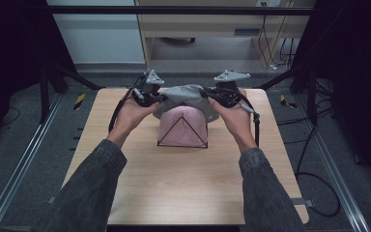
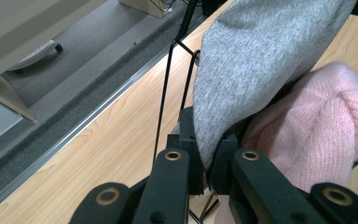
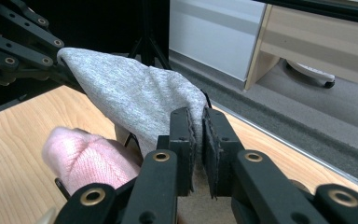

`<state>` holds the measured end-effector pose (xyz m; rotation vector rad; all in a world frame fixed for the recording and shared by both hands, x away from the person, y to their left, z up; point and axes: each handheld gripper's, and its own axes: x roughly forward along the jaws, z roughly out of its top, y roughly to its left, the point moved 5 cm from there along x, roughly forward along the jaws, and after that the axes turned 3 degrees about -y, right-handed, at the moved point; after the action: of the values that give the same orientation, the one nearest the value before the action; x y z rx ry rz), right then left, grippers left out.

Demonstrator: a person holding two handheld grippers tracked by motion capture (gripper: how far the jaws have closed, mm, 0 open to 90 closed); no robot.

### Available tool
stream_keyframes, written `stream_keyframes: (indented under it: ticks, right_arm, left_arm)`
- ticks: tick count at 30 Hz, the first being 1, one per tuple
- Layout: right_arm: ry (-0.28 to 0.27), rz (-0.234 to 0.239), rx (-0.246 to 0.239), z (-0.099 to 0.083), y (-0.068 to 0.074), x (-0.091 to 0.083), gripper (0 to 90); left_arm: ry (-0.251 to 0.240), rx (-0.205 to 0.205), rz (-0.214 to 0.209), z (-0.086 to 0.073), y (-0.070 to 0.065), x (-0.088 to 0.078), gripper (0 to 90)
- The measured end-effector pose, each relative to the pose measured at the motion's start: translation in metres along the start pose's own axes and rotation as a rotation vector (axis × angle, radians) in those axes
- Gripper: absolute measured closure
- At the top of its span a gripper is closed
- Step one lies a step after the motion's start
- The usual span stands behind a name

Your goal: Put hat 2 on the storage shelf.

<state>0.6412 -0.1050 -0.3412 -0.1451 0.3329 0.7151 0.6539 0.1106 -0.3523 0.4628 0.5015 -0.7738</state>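
left gripper point(image 2: 208, 161): jaws clamped on grey hat's point(image 1: 186, 94) left edge
right gripper point(image 3: 199, 140): jaws clamped on hat's right edge
hat: stretched between the 2 grippers, over pink hat point(image 1: 183, 126), far middle of table point(image 1: 174, 188)
pink hat: on black wire stand point(image 1: 182, 144)

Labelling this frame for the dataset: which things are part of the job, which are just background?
In the job:
- grey cloth, pinched at each end by left gripper and right gripper
- pink knitted piece
- black wire stand under it

Just lying about:
- yellow-black tape on the floor
- floor cables
- wooden furniture behind
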Motion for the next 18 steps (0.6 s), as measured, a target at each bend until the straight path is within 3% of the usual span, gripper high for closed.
stream_keyframes:
  ticks: [18]
  right_arm:
    - [0.030,0.005,0.025,-0.019,0.000,0.005,82.3]
  left_arm:
    - [0.021,-0.006,-0.009,-0.010,-0.004,0.006,86.7]
